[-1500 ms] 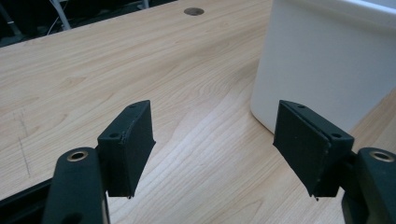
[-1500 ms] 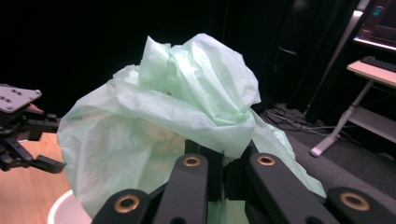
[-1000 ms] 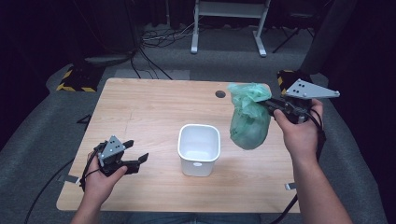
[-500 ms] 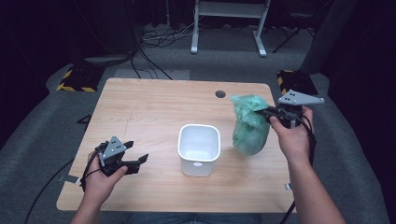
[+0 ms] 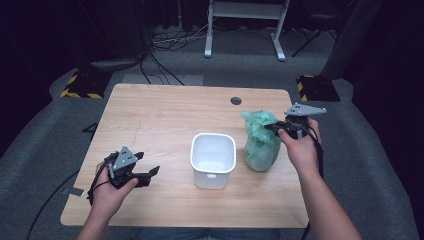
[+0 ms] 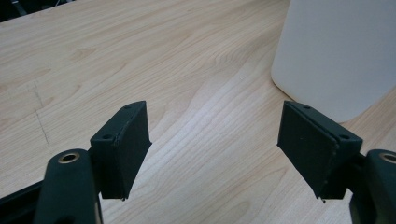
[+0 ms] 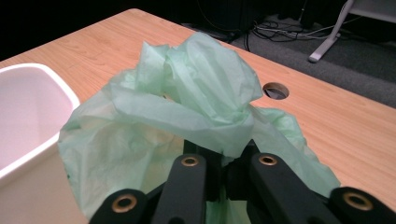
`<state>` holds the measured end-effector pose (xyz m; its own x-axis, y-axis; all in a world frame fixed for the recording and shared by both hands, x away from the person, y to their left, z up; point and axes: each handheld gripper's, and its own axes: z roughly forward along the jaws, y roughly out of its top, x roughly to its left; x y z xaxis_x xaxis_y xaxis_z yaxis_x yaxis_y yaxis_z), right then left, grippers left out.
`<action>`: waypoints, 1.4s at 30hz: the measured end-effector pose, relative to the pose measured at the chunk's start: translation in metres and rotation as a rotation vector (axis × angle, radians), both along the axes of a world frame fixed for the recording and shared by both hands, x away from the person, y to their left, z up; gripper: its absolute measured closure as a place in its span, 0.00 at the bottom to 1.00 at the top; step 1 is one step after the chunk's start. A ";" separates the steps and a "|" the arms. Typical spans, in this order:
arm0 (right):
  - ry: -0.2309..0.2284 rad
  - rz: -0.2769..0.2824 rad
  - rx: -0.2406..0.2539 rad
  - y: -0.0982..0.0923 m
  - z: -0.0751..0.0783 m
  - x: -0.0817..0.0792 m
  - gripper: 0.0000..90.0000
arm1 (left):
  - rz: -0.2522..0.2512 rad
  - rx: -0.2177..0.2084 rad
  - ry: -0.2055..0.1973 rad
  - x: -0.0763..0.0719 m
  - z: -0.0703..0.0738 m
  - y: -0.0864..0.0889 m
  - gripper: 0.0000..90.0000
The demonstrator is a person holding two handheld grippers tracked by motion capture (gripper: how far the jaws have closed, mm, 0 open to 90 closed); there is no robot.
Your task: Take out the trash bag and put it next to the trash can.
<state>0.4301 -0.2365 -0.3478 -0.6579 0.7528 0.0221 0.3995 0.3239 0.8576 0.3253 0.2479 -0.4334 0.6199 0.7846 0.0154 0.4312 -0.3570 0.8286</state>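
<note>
A white square bin stands in the middle of the wooden table. To its right a filled green plastic bag rests with its bottom on the table. My right gripper is shut on the bag's bunched top; in the right gripper view the green bag covers the jaw tips and the bin sits at the left. My left gripper is open near the table's front left, nothing between its jaws, a short way left of the bin.
A round cable hole lies in the table near its far edge. Beyond the table are floor cables and a white stand's legs. Dark boxes with yellow stripes sit on the floor at both far corners.
My right gripper has lowered the green bag toward me, from above the table down to rest beside the bin. The left gripper has stayed put.
</note>
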 end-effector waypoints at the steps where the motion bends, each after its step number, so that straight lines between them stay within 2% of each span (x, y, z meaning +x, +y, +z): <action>1: 0.005 -0.005 0.007 0.000 -0.002 0.002 0.91 | 0.000 0.000 0.001 0.000 0.000 0.000 0.28; 3: -0.004 -0.020 0.011 -0.002 -0.005 0.005 0.84 | 0.000 -0.003 0.003 0.000 0.000 0.000 0.28; 5: -0.018 -0.051 0.018 -0.004 -0.005 0.005 0.68 | 0.000 -0.002 0.004 0.000 0.000 0.000 0.28; 6: -0.030 -0.067 0.024 -0.005 -0.004 0.005 0.63 | 0.000 -0.004 0.008 0.000 0.000 0.000 0.28; 13: -0.054 -0.102 0.031 -0.011 0.002 -0.005 0.46 | -0.005 0.006 0.012 0.001 -0.001 -0.003 0.28; 20: -0.068 -0.105 0.028 -0.020 0.006 -0.016 0.44 | -0.002 0.008 0.011 0.001 -0.001 -0.002 0.28; 28: -0.067 -0.126 0.011 -0.038 0.000 -0.033 0.42 | 0.012 0.007 0.005 0.000 -0.001 0.003 0.28; 35: -0.046 -0.158 -0.011 -0.059 -0.013 -0.048 0.40 | 0.038 0.023 0.017 -0.002 -0.007 0.012 0.27; 42: -0.015 -0.182 -0.029 -0.077 -0.034 -0.060 0.38 | 0.056 0.034 0.027 -0.003 -0.012 0.020 0.27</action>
